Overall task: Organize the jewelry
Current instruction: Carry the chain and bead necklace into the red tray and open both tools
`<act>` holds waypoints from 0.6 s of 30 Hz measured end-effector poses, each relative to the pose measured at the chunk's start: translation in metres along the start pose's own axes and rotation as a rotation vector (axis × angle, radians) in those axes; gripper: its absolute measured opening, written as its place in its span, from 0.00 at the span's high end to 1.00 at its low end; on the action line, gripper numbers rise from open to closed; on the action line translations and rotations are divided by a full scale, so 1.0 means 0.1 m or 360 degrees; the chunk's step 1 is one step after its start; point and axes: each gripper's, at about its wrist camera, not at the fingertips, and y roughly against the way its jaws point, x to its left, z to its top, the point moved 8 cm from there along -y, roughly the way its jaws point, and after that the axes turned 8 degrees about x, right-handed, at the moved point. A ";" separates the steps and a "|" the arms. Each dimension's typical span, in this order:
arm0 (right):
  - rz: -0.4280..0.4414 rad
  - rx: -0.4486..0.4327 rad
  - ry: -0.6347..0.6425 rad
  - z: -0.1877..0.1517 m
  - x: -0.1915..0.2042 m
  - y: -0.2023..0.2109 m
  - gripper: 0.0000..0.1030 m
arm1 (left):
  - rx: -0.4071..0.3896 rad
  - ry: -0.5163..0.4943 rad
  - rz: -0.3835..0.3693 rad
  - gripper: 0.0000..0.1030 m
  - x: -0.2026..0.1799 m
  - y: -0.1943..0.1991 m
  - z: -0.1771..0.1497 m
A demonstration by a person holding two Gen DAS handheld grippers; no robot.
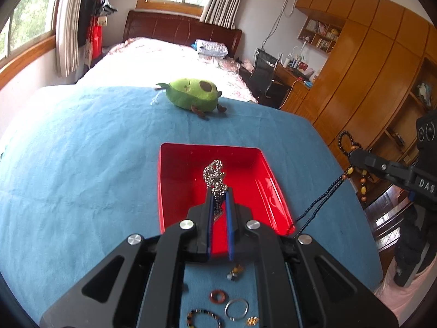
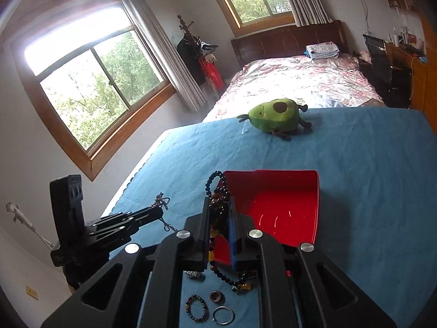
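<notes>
**Barely underway — two pieces lifted, the tray not yet filled**

Broadly, the blue cloth (image 1: 82, 164) covers the whole work surface, with a green avocado plush (image 1: 192, 95) lying far off at 12 o'clock, no part of the job. Next in size is the red tray (image 1: 174, 191), sitting on the cloth straight ahead of both cameras. In the right wrist view its floor (image 2: 286, 205) looks bare, so as far as the pictures show, nothing has been set down in it.

The left gripper (image 1: 219, 191) is pinched narrow on a silver chain (image 1: 214, 173), which bunches up at 12 o'clock from the fingertips, above the tray's middle. The right gripper (image 2: 220, 205) is clamped on a dark beaded necklace (image 2: 217, 191) — a loop stands above the jaws, the rest hangs below; it hovers at the tray's 7 o'clock corner. From the left camera its dark cord (image 1: 314, 207) trails down beside the tray's right wall.

Smallest, and untouched on the cloth at 6 o'clock of the tray: a beaded bracelet (image 2: 196, 307), a silver ring (image 2: 223, 315), a brown ring (image 2: 217, 297), a small gold charm (image 1: 252, 320) and a little bead cluster (image 1: 235, 272).

My judgement: an early stage — both held pieces need releasing into the tray, then five or so small items remain.
</notes>
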 end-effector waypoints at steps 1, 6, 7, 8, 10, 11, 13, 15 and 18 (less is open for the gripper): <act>-0.0002 0.0019 -0.0014 0.00 -0.07 -0.11 0.89 | 0.0014 0.0007 -0.0002 0.94 0.03 -0.09 0.02; -0.0013 0.0101 -0.0088 -0.04 -0.42 -0.64 0.89 | 0.0097 0.0031 0.0003 0.94 0.18 -0.63 0.06; -0.0010 0.0109 -0.0104 -0.05 -0.48 -0.72 0.89 | 0.0112 0.0042 -0.0002 0.94 0.21 -0.71 0.06; -0.0011 0.0118 -0.0118 -0.06 -0.54 -0.79 0.89 | 0.0126 0.0054 -0.0002 0.94 0.25 -0.82 0.06; -0.0019 0.0134 -0.0143 -0.08 -0.65 -0.94 0.89 | 0.0149 0.0064 0.0002 0.94 0.31 -1.00 0.07; -0.0016 0.0145 -0.0154 -0.09 -0.70 -1.01 0.89 | 0.0162 0.0070 0.0002 0.94 0.34 -1.08 0.07; -0.0026 0.0166 -0.0169 -0.13 -0.80 -1.15 0.89 | 0.0192 0.0083 -0.0003 0.94 0.38 -1.23 0.07; -0.0039 0.0179 -0.0177 -0.16 -0.86 -1.25 0.89 | 0.0213 0.0090 0.0006 0.94 0.43 -1.35 0.08; -0.0047 0.0199 -0.0192 -0.22 -0.92 -1.39 0.89 | 0.0261 0.0100 0.0026 0.94 0.51 -1.51 0.06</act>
